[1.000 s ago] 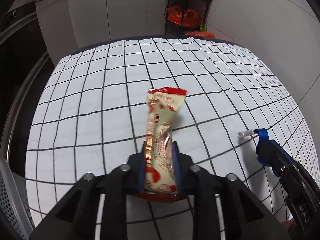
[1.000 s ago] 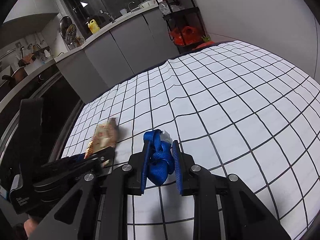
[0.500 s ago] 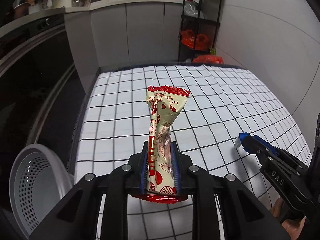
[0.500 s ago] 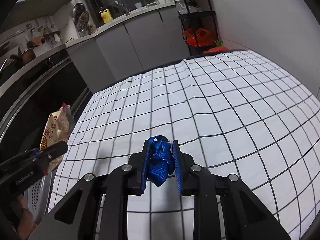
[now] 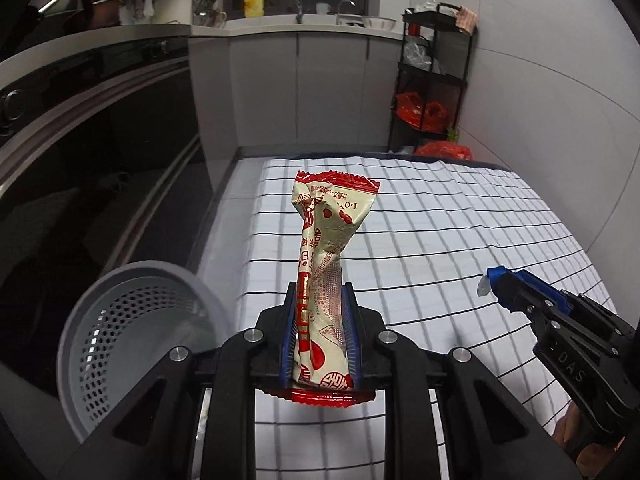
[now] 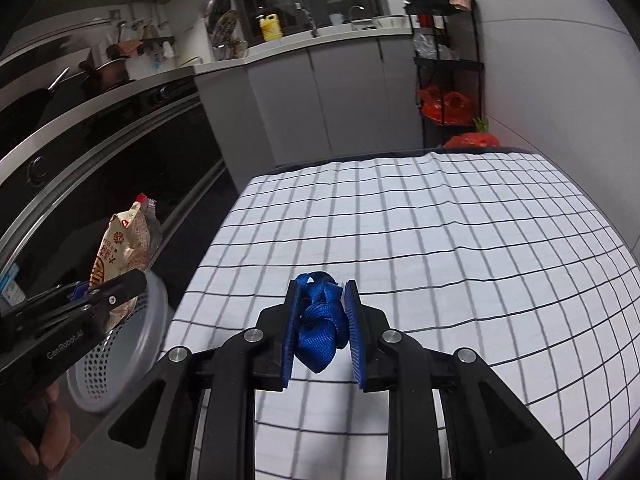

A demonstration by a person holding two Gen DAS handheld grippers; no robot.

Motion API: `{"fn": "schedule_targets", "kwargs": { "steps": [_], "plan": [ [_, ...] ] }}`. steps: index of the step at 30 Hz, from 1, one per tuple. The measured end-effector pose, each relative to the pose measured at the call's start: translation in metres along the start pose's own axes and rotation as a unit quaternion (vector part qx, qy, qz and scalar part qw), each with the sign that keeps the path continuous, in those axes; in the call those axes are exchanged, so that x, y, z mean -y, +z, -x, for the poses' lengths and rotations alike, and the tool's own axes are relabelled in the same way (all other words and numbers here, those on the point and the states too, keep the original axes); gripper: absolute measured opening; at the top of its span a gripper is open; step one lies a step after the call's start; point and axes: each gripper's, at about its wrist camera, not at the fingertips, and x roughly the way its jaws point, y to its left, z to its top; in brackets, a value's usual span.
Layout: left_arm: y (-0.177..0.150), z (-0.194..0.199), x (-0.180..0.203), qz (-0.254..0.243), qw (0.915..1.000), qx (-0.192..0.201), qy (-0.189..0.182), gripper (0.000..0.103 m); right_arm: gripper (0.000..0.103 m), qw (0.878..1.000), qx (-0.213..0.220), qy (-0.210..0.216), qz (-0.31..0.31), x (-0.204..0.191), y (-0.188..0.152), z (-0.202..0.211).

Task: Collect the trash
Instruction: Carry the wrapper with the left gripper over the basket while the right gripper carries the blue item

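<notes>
Left gripper (image 5: 320, 332): clamped on a cream-and-red wrapper (image 5: 326, 264) that stands upright between the pads, held in the air above the left edge of the checked cloth (image 5: 440, 224), with the grey perforated basket (image 5: 132, 320) just to its lower left. Right gripper (image 6: 322, 332): clamped on a knotted blue strap (image 6: 320, 320), held above the same cloth near its front. Background: dark oven front, grey cabinets, black shelf rack (image 6: 448, 60) holding red bags.
</notes>
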Motion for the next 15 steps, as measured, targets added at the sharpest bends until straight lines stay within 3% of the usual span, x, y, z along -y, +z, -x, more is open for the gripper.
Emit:
{"fn": "schedule_targets", "kwargs": {
  "steps": [6,15],
  "plan": [
    [-0.012,0.023,-0.048,0.034,0.9982,0.014,0.048,0.021,0.022,0.999,-0.011,0.044,0.03,-0.047,-0.004,-0.004],
    [-0.034,0.032,-0.115,0.08,0.9915,-0.006,0.102,0.021,0.022,0.991,-0.038,0.104,0.078,-0.116,-0.004,-0.025]
  ]
}}
